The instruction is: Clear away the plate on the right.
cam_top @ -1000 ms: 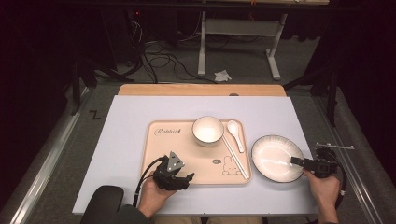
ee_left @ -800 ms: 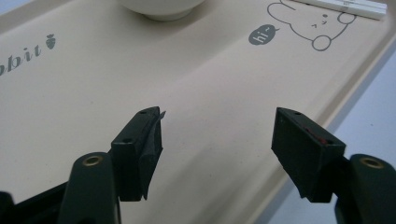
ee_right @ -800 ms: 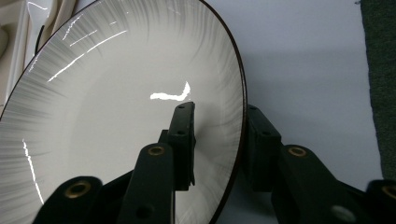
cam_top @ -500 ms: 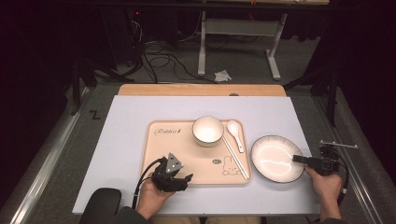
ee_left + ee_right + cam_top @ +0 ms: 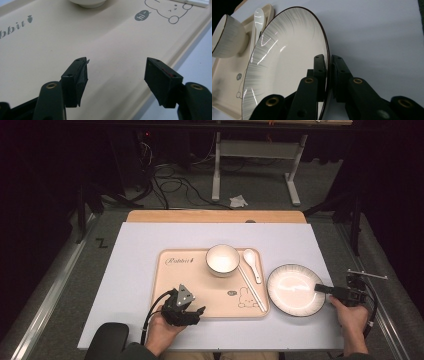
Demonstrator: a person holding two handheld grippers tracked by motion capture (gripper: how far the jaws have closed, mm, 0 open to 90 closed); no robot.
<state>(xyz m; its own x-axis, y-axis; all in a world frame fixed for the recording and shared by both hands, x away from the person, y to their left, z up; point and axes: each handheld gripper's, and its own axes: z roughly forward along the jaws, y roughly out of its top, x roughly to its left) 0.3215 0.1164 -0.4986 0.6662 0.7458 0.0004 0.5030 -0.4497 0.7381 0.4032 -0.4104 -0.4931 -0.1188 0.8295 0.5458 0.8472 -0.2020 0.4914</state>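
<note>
Plate (image 5: 295,289), white with dark rim and fine ribbing, lies just right of tray (image 5: 172,280), tilted. Right gripper (image 5: 322,288) pinches plate's right rim, jaws nearly closed on it. Left gripper (image 5: 192,312) sits over tray's near edge, jaws wide, empty. Bare table (image 5: 135,250) beyond plate.

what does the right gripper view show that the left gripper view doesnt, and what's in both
Right gripper view: the right gripper shut on the rim of the plate, one jaw on each side of it, the white spoon on the tray, and the side of the bowl.

Left gripper view: the left gripper open above the tray with nothing between its jaws, the "hi~" speech bubble and part of the lettering.

Both: the beige tray and the pale tabletop.
</note>
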